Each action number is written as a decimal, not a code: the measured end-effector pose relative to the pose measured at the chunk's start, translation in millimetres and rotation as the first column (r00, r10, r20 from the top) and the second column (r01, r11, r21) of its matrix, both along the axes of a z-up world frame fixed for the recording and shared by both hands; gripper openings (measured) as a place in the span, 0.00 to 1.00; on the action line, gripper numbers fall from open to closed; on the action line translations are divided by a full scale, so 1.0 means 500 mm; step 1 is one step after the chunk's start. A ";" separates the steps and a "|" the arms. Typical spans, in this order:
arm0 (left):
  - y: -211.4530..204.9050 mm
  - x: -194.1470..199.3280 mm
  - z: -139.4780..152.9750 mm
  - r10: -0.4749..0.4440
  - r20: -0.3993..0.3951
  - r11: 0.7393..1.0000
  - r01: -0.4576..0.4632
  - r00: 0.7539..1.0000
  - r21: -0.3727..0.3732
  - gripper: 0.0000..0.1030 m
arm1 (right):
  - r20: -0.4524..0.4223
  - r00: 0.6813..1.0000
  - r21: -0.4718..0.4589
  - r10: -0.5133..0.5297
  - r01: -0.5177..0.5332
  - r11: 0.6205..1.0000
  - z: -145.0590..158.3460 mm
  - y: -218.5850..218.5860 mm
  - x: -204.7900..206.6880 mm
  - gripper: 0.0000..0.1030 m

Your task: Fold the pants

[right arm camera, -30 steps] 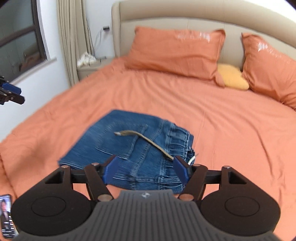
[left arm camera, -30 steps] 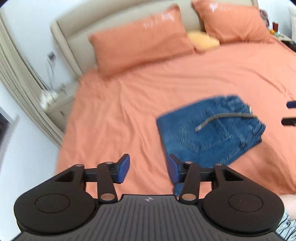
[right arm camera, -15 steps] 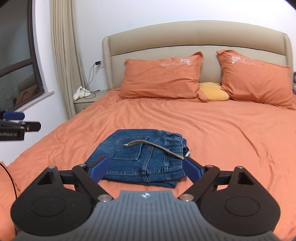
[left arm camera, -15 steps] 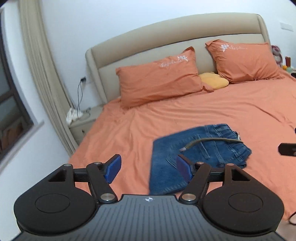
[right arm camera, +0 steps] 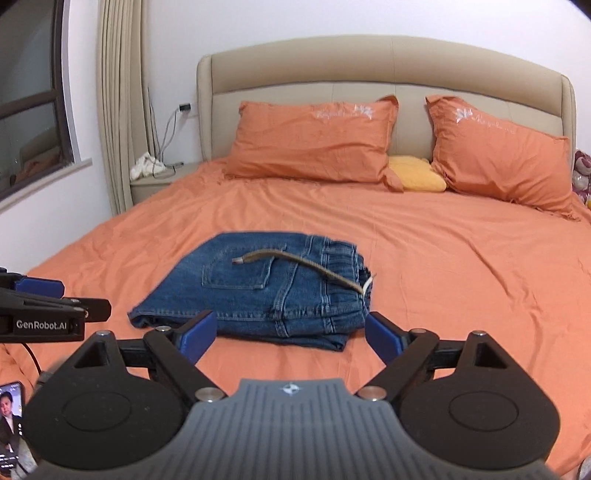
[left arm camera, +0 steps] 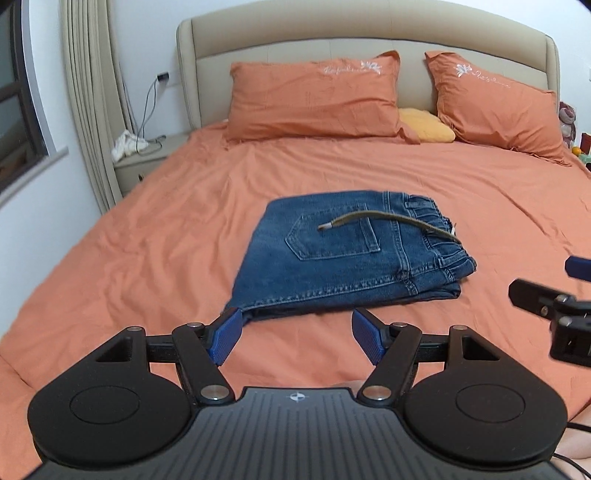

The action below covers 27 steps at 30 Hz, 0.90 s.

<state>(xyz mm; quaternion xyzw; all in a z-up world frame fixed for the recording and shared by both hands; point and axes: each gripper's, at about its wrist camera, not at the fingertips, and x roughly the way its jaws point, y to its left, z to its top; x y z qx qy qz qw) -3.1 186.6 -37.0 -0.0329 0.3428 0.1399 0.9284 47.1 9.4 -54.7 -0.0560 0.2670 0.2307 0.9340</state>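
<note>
Your left claw hangs low over the near edge of the bed, its blue pads spread wide with only orange sheet between them. Your right claw hovers just beside it, likewise spread and gripping nothing; each claw shows at the side of the other's view.

In the bottom left corner of the right wrist view, a phone shows a lit screen.

Just beyond both claws lie the pants, blue denim folded into a compact rectangle in the middle of the bed. A back pocket faces up and the elastic waistband sits at the right end. A drab drawstring trails from the waistband across the pocket, its metal tip resting on the denim. The left pad of your left claw stands close to the fold's near left corner; whether it touches cannot be told.

Farther back, two orange pillows lean on the beige padded headboard, with a small yellow cushion between them. Left of the bed stand a nightstand carrying white cloth and cables, a beige curtain, and a dark window.
</note>
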 end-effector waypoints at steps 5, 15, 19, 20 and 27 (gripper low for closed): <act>-0.002 0.016 -0.014 -0.011 -0.017 1.000 0.010 1.000 -0.026 0.77 | -0.027 0.999 -0.023 -0.017 0.017 1.000 -0.024 0.013 0.021 0.81; 0.000 0.026 -0.009 -0.018 -0.012 0.999 0.017 1.000 -0.045 0.77 | -0.036 0.999 -0.037 -0.022 0.021 0.999 -0.027 0.026 0.034 0.81; 0.000 0.024 -0.008 -0.018 -0.014 0.999 0.017 1.000 -0.045 0.77 | -0.034 0.999 -0.033 -0.019 0.018 0.999 -0.024 0.025 0.032 0.81; 0.000 0.025 -0.008 -0.018 -0.014 0.999 0.017 1.000 -0.044 0.77 | -0.033 0.999 -0.032 -0.020 0.019 0.999 -0.023 0.023 0.032 0.81; -0.002 0.026 -0.005 -0.020 -0.016 0.999 0.020 1.000 -0.038 0.77 | -0.038 0.999 -0.021 -0.016 0.016 1.000 -0.022 0.013 0.027 0.81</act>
